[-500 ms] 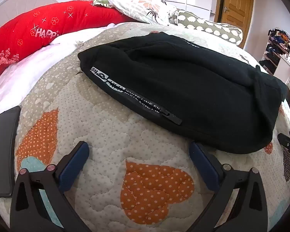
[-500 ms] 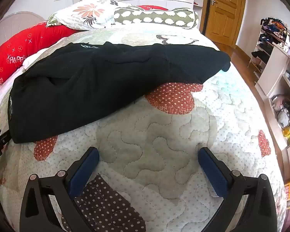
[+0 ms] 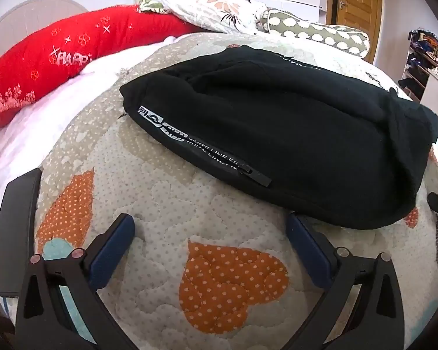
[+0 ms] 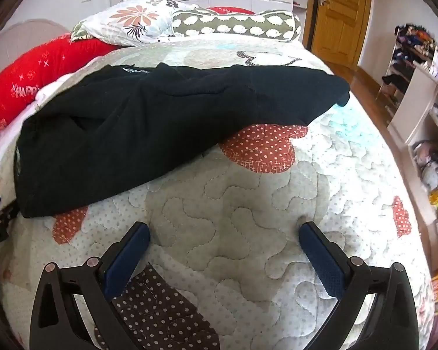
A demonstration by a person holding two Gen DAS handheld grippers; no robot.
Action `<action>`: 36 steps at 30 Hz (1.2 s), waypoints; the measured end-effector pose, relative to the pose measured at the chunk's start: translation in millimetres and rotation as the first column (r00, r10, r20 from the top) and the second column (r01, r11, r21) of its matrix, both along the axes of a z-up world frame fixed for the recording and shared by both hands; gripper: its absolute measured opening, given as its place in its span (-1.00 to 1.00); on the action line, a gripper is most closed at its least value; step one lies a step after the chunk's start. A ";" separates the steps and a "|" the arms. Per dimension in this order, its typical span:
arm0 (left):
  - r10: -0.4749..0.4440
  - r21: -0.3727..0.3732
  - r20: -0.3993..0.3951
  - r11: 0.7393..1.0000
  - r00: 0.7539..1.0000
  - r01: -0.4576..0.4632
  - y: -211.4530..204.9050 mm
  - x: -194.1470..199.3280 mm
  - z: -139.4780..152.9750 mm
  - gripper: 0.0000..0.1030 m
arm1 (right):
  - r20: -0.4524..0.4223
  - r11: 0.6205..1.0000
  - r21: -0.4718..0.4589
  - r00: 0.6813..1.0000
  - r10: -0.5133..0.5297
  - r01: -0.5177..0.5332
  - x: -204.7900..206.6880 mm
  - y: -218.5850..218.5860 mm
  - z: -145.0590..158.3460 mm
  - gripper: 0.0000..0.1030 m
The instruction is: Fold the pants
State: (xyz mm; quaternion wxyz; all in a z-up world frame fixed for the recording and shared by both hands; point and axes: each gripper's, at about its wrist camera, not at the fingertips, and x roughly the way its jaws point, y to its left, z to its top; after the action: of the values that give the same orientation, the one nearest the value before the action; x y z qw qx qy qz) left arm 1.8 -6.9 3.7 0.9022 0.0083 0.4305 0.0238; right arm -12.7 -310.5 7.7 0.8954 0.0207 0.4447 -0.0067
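Quilted bedspread with polka-dot heart patches [image 3: 189, 204] covers the bed, and on it the black fleece pants with a white-lettered zip pocket [image 3: 292, 134] lie doubled, near both tools. Soft, thick and limp, they will likely sag and drag, so pinch hems or waistband edges. Left gripper [image 3: 210, 250] and right gripper [image 4: 223, 253] hover, jaws wide apart, empty.

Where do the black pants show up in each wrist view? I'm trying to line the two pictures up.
Left wrist: the black pants fill the centre and right, zipper pocket toward the camera.
Right wrist: the black pants stretch from the lower left to the upper right, across the quilt.
Shared landmark: the red pillow, at the left in both.
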 end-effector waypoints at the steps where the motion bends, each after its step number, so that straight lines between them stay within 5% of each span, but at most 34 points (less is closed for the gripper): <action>1: -0.012 -0.018 -0.012 1.000 1.000 0.012 2.0 -0.1 3.0 1.00 | 0.006 1.000 0.022 1.000 0.004 -0.005 -2.3 -1.0 1.3 0.99; 10: 0.006 -0.057 0.052 0.998 0.999 -0.003 38.4 25.5 50.7 1.00 | 0.131 0.988 0.126 0.988 0.076 -0.093 -0.2 -4.0 68.9 0.97; 18: 0.101 -0.055 -0.017 0.993 0.995 -0.102 78.1 94.8 40.8 1.00 | 0.089 0.988 0.074 0.987 0.132 -0.138 87.6 29.1 53.8 0.77; 20: 0.140 -0.060 -0.025 0.988 0.990 -0.141 86.3 108.9 36.5 1.00 | 0.072 0.989 0.048 0.988 0.137 -0.141 105.0 37.2 43.2 0.58; 22: 0.167 -0.059 -0.042 0.984 0.985 -0.170 91.6 122.8 30.0 1.00 | 0.044 0.984 0.075 0.987 0.156 -0.159 118.4 37.0 32.6 -0.14; 26: 0.163 -0.079 -0.109 0.982 0.981 -0.172 92.6 147.7 12.6 0.96 | 0.050 0.973 0.154 0.984 0.169 -0.175 116.3 23.3 28.9 -0.62; 32: 0.064 -0.154 -0.114 0.985 0.991 -0.081 75.0 132.8 18.0 -0.72 | 0.188 0.965 0.213 0.975 0.114 -0.154 49.8 -16.4 75.0 -0.72; 36: 0.060 -0.180 -0.080 0.981 0.995 -0.074 72.9 95.9 42.4 -0.73 | 0.223 0.967 0.218 0.971 0.084 -0.134 -2.0 -47.5 92.0 -0.75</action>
State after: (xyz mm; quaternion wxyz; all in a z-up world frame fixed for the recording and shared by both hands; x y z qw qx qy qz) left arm 97.7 65.9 46.1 0.8813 -0.0883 0.4641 0.0141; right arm -14.8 -357.9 99.8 0.9281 0.1009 0.3451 0.0968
